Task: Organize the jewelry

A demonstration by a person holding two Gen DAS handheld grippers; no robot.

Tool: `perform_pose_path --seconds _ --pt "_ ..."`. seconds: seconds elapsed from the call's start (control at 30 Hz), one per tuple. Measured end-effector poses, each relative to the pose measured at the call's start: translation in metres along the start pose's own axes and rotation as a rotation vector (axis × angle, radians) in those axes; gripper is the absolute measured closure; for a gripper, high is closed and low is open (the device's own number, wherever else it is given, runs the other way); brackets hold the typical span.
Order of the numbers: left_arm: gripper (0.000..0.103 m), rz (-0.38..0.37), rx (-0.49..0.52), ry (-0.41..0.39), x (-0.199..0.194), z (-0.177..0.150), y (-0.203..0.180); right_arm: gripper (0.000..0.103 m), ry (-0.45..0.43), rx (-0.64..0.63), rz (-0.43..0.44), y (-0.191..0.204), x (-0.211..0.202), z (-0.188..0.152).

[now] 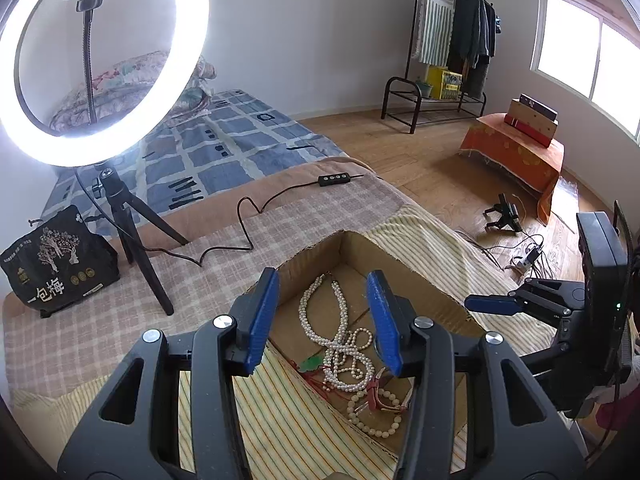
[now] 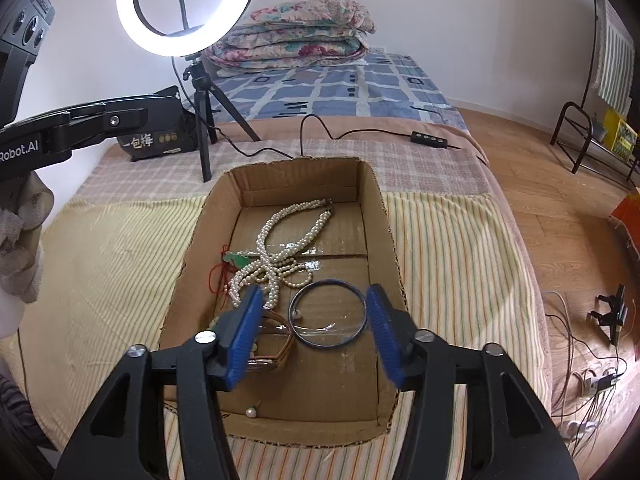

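A black printed bag stands at the far left on the checked cover, with the ring light on its black tripod just beside it and the light's cable snaking rightward to a small inline remote. Next comes the open cardboard box resting on the striped yellow cloth of the bed. Inside the box, toward its left wall, a green pendant on red cord lies touching a tangle of pearl necklaces that runs from the middle up toward the far wall. Nearer, a cream bead bracelet sits by a brown strap, partly hidden behind a blue finger. The left gripper hovers over the pearls with its jaws apart and nothing between the pads. To the right of the pearls a dark blue bangle lies flat on the box floor, and the right gripper hangs above it, jaws spread wide on either side of it, not pressing on it. A single loose pearl rests near the front wall of the box. Farther right, on the wooden floor, stand an orange-draped low table and a clothes rack against the wall
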State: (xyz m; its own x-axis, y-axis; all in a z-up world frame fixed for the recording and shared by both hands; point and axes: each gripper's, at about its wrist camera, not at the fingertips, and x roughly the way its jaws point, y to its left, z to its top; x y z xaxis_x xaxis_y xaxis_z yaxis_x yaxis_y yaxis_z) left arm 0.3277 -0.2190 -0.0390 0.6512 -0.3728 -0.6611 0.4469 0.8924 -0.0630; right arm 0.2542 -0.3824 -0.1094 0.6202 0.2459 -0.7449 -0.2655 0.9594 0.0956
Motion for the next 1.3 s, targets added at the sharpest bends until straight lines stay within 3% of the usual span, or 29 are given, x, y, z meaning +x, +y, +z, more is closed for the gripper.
perform_pose_path --seconds 0.1,0.2,0.47,0.77,0.87,1.3 --pt "0.054 0.003 0.001 -0.009 -0.009 0.001 -0.002 0.047 -0.008 0.003 -0.005 0.002 -0.008 -0.001" --pt "0.044 0.013 0.005 -0.027 -0.023 0.002 -0.005 0.046 -0.014 0.001 -0.021 0.007 -0.019 -0.002" --pt "0.032 0.036 0.014 -0.084 -0.074 0.003 -0.011 0.032 -0.046 0.025 -0.090 0.022 -0.059 -0.005" --pt "0.029 0.063 0.022 -0.139 -0.133 -0.005 -0.013 0.026 -0.099 0.049 -0.172 0.040 -0.109 -0.014" --pt "0.021 0.079 0.014 -0.164 -0.153 -0.012 -0.014 0.026 -0.126 0.052 -0.202 0.048 -0.124 -0.016" --pt "0.012 0.148 0.004 -0.211 -0.213 -0.060 -0.022 0.023 -0.261 0.081 -0.274 0.075 -0.169 -0.025"
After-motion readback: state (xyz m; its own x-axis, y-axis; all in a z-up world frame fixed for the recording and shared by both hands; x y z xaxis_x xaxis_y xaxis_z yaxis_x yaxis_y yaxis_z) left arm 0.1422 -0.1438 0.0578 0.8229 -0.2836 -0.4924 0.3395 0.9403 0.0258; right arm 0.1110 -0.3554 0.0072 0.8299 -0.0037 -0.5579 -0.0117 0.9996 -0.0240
